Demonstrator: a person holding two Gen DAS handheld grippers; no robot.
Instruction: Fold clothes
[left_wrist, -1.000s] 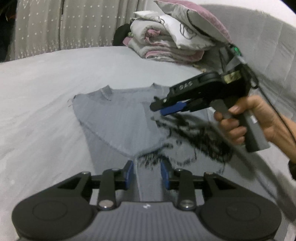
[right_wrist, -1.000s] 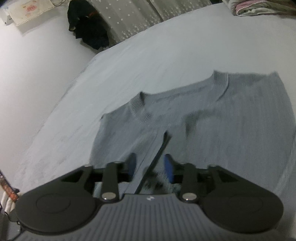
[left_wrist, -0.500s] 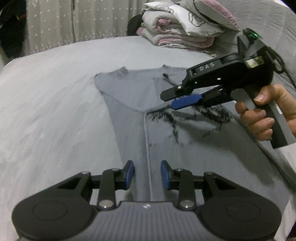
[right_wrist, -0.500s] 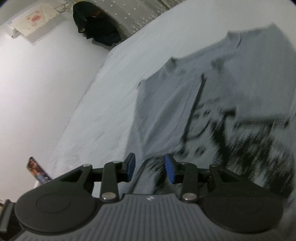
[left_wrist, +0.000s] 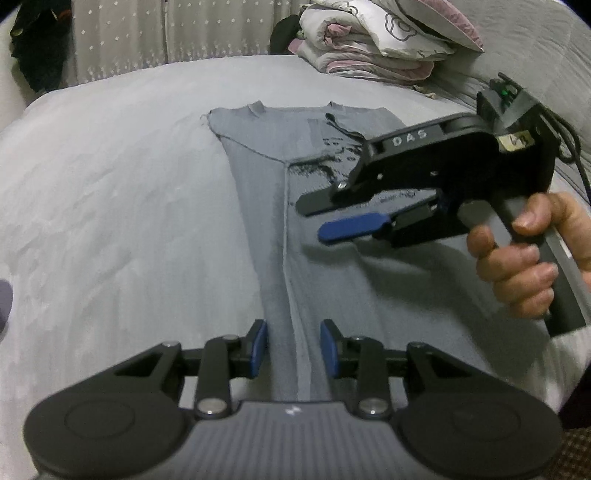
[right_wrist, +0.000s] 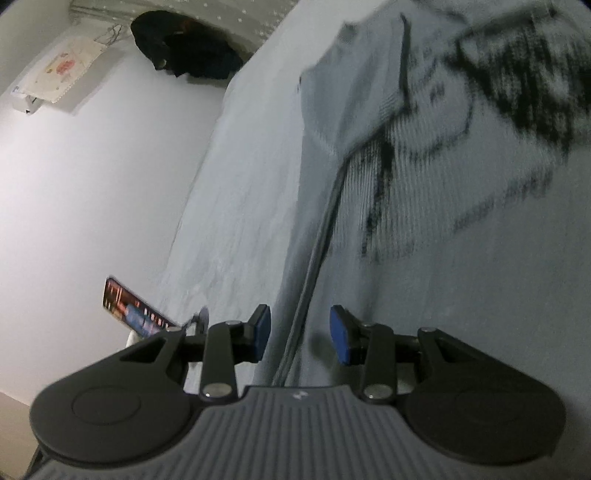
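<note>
Two spread grippers, left gripper (left_wrist: 291, 349) and right gripper (left_wrist: 341, 212), hover over a ribbed grey knit sweater (left_wrist: 266, 229) on the crinkled bedsheet (left_wrist: 122, 206).

I count one grey sweater (left_wrist: 266, 206) with a black print, spread on one bed (left_wrist: 110, 221), and one stack of folded bedding (left_wrist: 373, 40) at the far end. I have two grippers in sight, my left gripper (left_wrist: 291, 350) and my right gripper (left_wrist: 332, 218), each with two blue-padded fingers, and one hand (left_wrist: 524, 258) on the right one's handle. Off the bed's edge I count one dark garment (right_wrist: 184, 51) hanging by the curtain, and one phone (right_wrist: 133, 312) with its screen lit.
</note>
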